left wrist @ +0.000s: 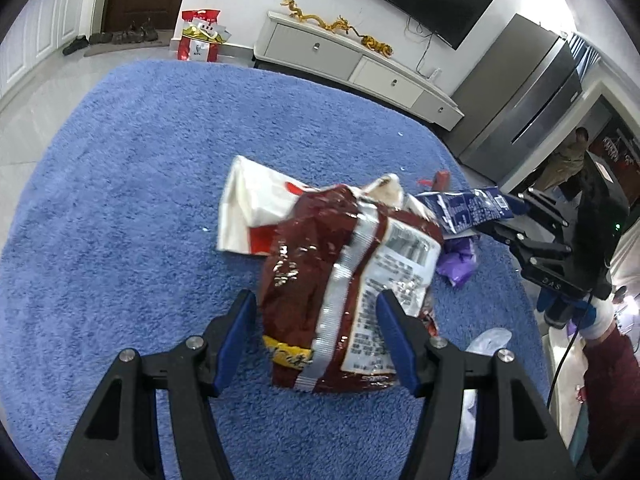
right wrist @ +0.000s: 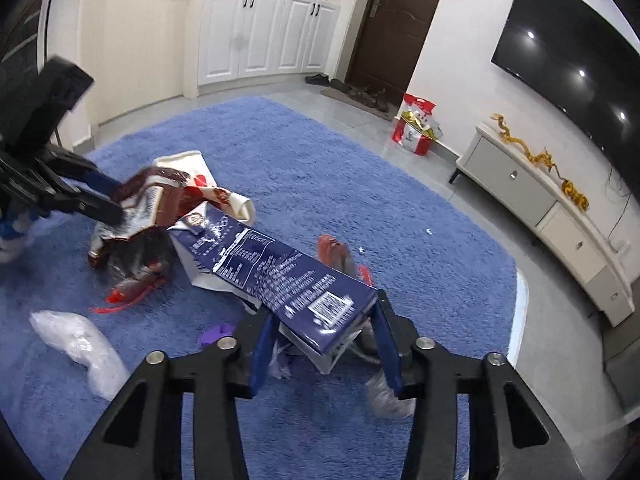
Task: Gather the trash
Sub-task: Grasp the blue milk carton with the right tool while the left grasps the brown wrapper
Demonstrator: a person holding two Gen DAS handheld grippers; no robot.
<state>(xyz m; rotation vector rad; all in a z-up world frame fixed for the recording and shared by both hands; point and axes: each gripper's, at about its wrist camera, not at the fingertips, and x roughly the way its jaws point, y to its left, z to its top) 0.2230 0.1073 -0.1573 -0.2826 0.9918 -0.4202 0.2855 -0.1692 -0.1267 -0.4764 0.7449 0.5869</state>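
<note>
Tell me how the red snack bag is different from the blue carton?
The red snack bag is soft, shiny and crinkled; the blue carton is stiff, flat-sided card. The bag is dark red with a silver strip; the carton is navy with white print. The bag sits between the left tool's pads; the right tool clamps the carton's end. Both are on the blue rug, each with a barcode.

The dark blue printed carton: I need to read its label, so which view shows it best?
Right wrist view: the dark blue printed carton fills the centre, print facing up. Left wrist view shows only its end at the edge.
</note>
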